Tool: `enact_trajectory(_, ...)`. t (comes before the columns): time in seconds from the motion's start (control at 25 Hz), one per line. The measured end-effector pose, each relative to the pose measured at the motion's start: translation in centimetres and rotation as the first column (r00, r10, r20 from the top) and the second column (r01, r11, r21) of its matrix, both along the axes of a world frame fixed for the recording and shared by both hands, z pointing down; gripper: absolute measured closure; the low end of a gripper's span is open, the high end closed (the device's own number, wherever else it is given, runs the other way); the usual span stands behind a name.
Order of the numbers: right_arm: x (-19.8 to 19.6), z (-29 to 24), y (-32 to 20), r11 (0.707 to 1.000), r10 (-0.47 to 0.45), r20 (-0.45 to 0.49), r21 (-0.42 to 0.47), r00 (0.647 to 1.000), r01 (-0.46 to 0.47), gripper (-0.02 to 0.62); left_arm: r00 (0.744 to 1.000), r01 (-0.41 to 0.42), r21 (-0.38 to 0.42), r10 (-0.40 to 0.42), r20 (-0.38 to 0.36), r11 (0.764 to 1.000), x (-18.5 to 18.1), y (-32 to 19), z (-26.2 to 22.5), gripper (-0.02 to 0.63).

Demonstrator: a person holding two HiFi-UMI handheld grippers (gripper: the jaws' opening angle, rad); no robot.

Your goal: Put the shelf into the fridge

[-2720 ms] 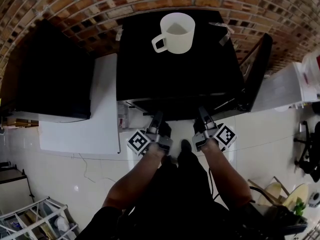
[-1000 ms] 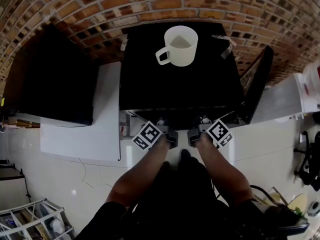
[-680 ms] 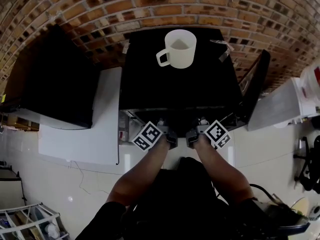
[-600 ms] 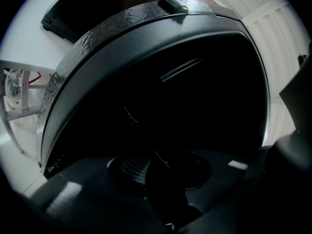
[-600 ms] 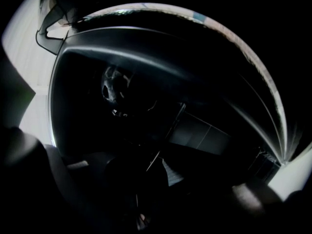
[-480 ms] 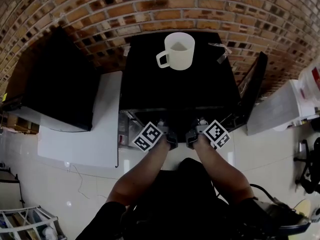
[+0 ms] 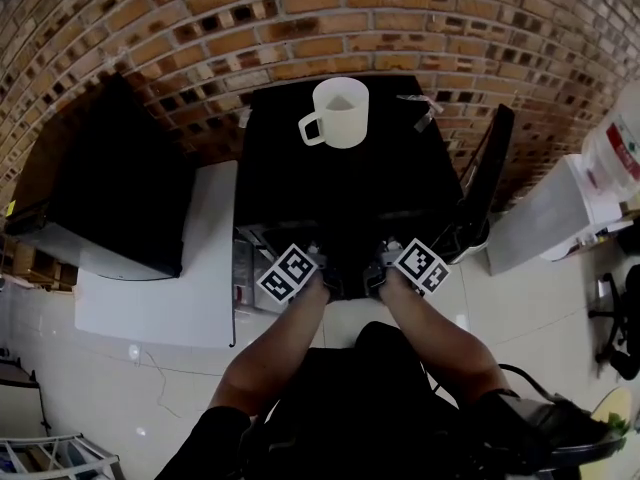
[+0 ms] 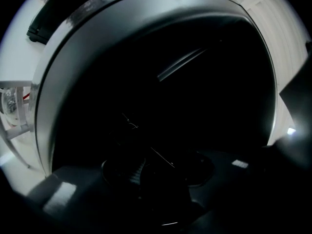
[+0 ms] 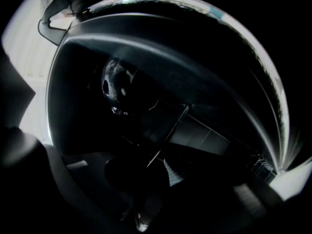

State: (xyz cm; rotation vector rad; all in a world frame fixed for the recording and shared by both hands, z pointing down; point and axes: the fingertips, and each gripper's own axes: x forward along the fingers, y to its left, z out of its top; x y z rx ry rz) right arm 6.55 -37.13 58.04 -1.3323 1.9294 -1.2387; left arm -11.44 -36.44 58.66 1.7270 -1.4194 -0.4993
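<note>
- Brick wall (image 7: 300,18) curves across the far side, with pale floor tiles (image 7: 150,388) on the near side.
- Against the wall stands a small black fridge (image 7: 345,183). Its door (image 7: 482,183) is swung open to the right.
- A white mug (image 7: 338,113) sits on the fridge top, handle to the left.
- Left of the fridge, a low white counter (image 7: 170,268) carries a large black box (image 7: 100,188).
- The person's bare forearms (image 7: 270,353) reach side by side to the fridge's near opening.
- The left tongs (image 8: 157,165) are inside the dark cavity, clenched on a thin wire of the wire shelf (image 8: 161,156).
- The right tongs (image 9: 155,169) are clenched on another wire of it.
- The wire shelf lies inside the fridge, its bars running toward the far wall.
</note>
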Motion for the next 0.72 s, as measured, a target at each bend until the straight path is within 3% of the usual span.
enact_trajectory(0.36, 0.3, -1.5, 3.4, 0.997, -0.052, -0.001, -0.049, 0.999, 0.052, 0.503, 0.992, -0.060, -0.025, 0.056, -0.110, 0.998, 0.0, 3.1, -0.4, 0.431)
enact_trajectory(0.52, 0.0, -3.4, 6.2, 0.996, -0.073, -0.046, -0.057, 0.996, 0.070, 0.520, 0.986, -0.136, -0.024, 0.132, -0.104, 0.990, 0.5, 6.3, -2.1, 0.453)
enact_trajectory(0.64, -0.3, -5.2, 8.1, 0.996, -0.086, -0.072, -0.039, 0.994, 0.083, 0.520, 0.975, -0.195, 0.026, 0.197, -0.102, 0.980, 1.4, 8.6, -4.3, 0.479)
enact_trajectory(0.72, -0.4, -6.6, 9.6, 0.997, -0.083, -0.086, -0.010, 0.993, 0.082, 0.552, 0.964, -0.247, 0.081, 0.253, -0.081, 0.966, 2.0, 10.2, -6.2, 0.510)
